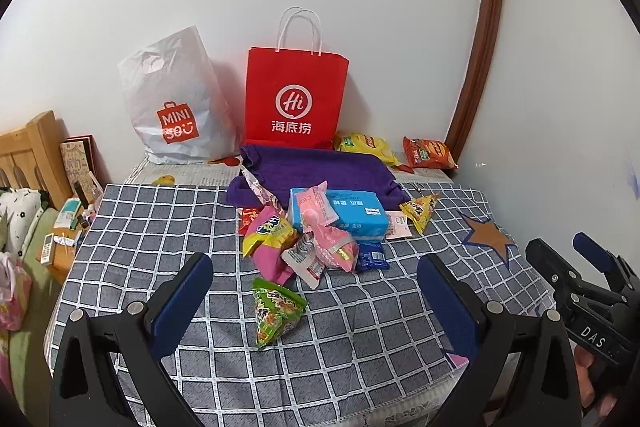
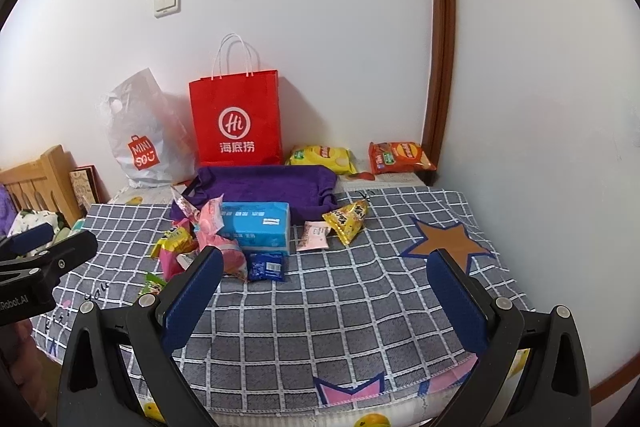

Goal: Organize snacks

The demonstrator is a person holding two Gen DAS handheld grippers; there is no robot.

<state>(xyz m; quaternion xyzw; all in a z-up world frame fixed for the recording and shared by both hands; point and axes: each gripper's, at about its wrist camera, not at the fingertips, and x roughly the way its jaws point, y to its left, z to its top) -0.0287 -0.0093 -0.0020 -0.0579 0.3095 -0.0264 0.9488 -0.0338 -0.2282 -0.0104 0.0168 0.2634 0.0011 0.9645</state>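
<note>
In the left wrist view the left gripper (image 1: pixel 316 291), spread wide and empty, frames the green triangular snack packet (image 1: pixel 276 311) lying just ahead on the checked tabletop (image 1: pixel 160 227), while in the right wrist view the right gripper (image 2: pixel 326 287), likewise released, sees that green triangular snack packet (image 2: pixel 151 285) off to its left, so the left looks nearer.

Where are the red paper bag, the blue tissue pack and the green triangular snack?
red paper bag (image 1: pixel 295 99): left wrist view, front panel.
blue tissue pack (image 2: pixel 256 225): right wrist view, front face.
green triangular snack (image 1: pixel 276 311): left wrist view, middle.
</note>
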